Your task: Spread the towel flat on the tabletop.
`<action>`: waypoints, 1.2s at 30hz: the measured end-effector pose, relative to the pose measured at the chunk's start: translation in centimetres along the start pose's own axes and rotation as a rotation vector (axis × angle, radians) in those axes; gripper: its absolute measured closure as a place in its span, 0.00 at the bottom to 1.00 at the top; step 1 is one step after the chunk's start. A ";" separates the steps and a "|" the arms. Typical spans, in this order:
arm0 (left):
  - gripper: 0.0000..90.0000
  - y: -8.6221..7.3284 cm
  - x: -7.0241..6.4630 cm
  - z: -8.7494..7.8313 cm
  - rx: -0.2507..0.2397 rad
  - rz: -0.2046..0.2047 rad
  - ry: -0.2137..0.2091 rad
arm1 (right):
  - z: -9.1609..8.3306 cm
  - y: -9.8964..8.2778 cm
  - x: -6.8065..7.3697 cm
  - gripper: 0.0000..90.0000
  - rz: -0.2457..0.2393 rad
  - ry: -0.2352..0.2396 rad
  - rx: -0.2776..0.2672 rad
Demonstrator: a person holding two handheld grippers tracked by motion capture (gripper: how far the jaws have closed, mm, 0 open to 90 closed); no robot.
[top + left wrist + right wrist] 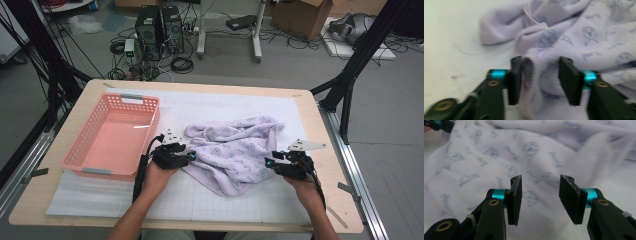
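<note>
A lilac cloth (235, 145) printed with small blue motifs lies crumpled on the white mat, right of the middle. My left gripper (192, 156) is at the cloth's left edge. In the left gripper view its jaws (540, 75) stand apart, with a raised fold of the cloth (579, 37) between them; the hem lies against the left pad and the right pad is clear of it. My right gripper (269, 162) is at the cloth's right edge. Its jaws (540, 195) stand open just over the cloth (499, 152), with nothing pressed between the pads.
A pink plastic basket (132, 98) with nothing in it stands on the left of the table, close to my left hand. The white mat (225, 200) shows bare in front of the cloth. Beyond the table, computers, cables and boxes sit on the floor.
</note>
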State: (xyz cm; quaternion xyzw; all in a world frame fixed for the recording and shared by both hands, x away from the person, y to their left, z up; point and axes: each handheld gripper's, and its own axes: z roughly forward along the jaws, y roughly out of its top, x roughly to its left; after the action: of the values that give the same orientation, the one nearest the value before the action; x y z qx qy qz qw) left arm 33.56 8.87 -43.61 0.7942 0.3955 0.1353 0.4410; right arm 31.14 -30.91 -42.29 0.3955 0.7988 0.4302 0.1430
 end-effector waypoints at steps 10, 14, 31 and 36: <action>0.89 0.4 -1.6 1.2 0.051 0.115 0.031 | 3.1 0.1 1.2 0.98 -0.095 -0.030 0.162; 0.89 1.6 -0.5 1.6 -0.007 0.051 0.062 | 3.0 1.4 -0.3 0.98 -0.052 -0.095 0.078; 0.62 2.6 0.8 3.7 -0.056 0.004 0.125 | 8.1 6.7 -3.8 0.88 0.024 -0.344 -0.068; 0.51 1.9 -0.1 1.6 -0.093 0.033 0.081 | 4.5 6.4 -3.1 0.72 0.059 -0.265 -0.123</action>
State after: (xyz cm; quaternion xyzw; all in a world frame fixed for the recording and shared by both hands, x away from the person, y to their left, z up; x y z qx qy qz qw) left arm 35.31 7.30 -42.99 0.7733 0.3932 0.1927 0.4586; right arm 38.99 -28.66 -40.22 0.4625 0.7330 0.4264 0.2587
